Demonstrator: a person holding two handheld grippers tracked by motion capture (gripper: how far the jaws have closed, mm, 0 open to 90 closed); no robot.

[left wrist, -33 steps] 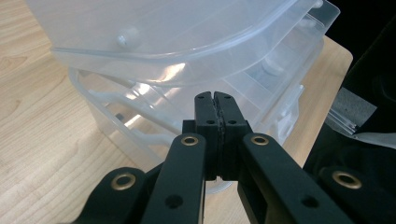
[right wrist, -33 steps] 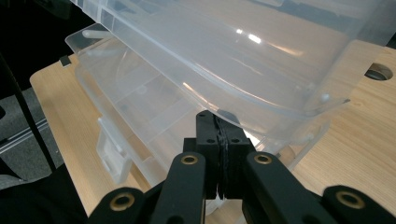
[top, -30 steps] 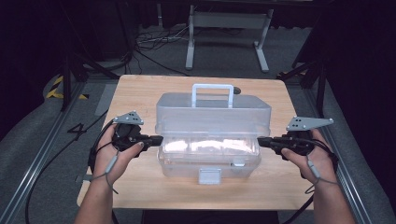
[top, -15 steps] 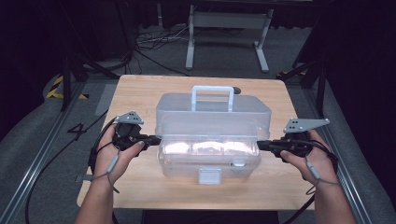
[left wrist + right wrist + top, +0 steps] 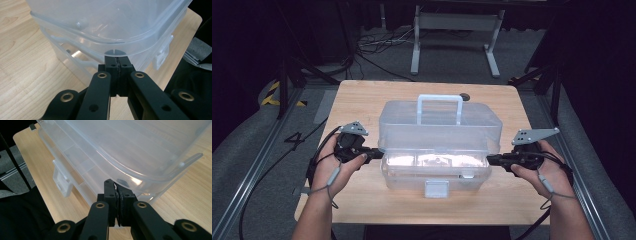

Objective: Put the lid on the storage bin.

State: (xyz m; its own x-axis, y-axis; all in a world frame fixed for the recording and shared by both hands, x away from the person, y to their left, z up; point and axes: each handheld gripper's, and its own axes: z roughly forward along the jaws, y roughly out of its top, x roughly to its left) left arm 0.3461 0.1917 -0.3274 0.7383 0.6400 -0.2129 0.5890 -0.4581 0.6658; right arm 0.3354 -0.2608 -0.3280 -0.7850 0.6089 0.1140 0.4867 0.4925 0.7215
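A clear plastic toolbox (image 5: pixel 437 172) stands mid-table, its lid (image 5: pixel 439 127) with a pale handle (image 5: pixel 439 106) raised a little off the base, so the inner tray shows. My left gripper (image 5: pixel 379 154) is shut, its tip tucked under the lid's rim at the box's left end. In the left gripper view the left gripper (image 5: pixel 116 60) has its jaws pressed together just below the lid edge (image 5: pixel 113 51). My right gripper (image 5: pixel 489 160) is shut too, at the right end. Up close, the right gripper (image 5: pixel 116 186) touches the underside of the lid rim (image 5: pixel 125 181).
The wooden table (image 5: pixel 362 100) has bare board around the box. A white latch (image 5: pixel 436 188) hangs loose at the box's front. A small dark disc (image 5: pixel 466 96) lies behind the handle. Cables and metal stand legs (image 5: pixel 452 45) lie on the floor beyond.
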